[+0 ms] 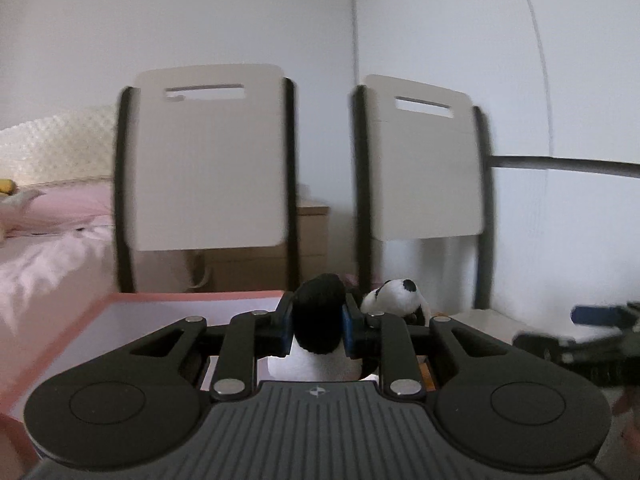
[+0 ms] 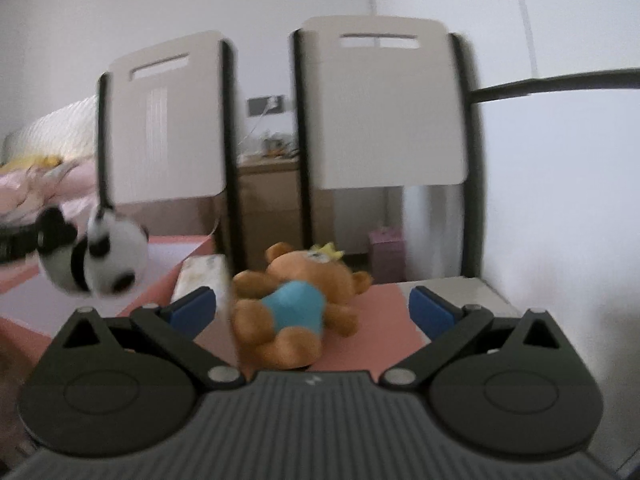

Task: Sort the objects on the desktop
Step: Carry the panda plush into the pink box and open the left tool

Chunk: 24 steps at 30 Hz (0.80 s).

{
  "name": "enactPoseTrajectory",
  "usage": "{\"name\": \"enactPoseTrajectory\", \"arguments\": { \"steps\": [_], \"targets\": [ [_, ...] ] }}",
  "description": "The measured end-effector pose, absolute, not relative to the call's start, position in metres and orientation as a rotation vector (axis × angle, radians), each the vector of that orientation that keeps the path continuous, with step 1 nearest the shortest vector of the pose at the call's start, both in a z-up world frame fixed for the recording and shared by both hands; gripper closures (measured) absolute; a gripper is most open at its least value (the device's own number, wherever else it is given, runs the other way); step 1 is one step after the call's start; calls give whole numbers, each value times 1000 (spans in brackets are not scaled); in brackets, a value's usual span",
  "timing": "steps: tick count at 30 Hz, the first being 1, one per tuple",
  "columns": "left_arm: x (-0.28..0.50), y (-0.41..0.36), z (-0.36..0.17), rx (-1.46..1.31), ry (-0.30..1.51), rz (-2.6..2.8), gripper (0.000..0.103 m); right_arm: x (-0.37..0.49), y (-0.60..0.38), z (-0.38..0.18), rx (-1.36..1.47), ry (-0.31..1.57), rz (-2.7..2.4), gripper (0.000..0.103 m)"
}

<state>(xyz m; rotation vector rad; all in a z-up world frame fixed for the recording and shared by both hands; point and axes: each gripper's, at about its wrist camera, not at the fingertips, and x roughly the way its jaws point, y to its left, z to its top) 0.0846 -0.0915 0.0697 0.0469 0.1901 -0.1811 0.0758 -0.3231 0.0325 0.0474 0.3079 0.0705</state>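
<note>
My left gripper (image 1: 318,326) is shut on a black-and-white panda plush (image 1: 320,316), held above the table with its head (image 1: 396,294) sticking out to the right. The panda also shows at the left of the right wrist view (image 2: 100,260), hanging in the air. My right gripper (image 2: 312,308) is open, its blue pads on either side of an orange teddy bear (image 2: 296,312) in a blue shirt that lies on a pink mat (image 2: 380,320).
A pink-rimmed tray (image 1: 80,328) lies on the left of the table. A pale box (image 2: 200,276) lies beside the bear. Two beige chair backs (image 1: 208,160) stand behind the table. A bed (image 1: 48,248) is at the far left, a wooden nightstand (image 2: 268,200) behind.
</note>
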Motion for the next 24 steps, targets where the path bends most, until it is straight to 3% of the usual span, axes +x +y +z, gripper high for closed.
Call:
{"name": "enactPoseTrajectory", "arguments": {
  "steps": [14,24],
  "targets": [
    [139,6,33,-81,271,55,77,106,-245,35,48,353,214,0],
    [145,31,13,-39,305,41,76,147,-219,35,81,323,260,0]
  ]
}}
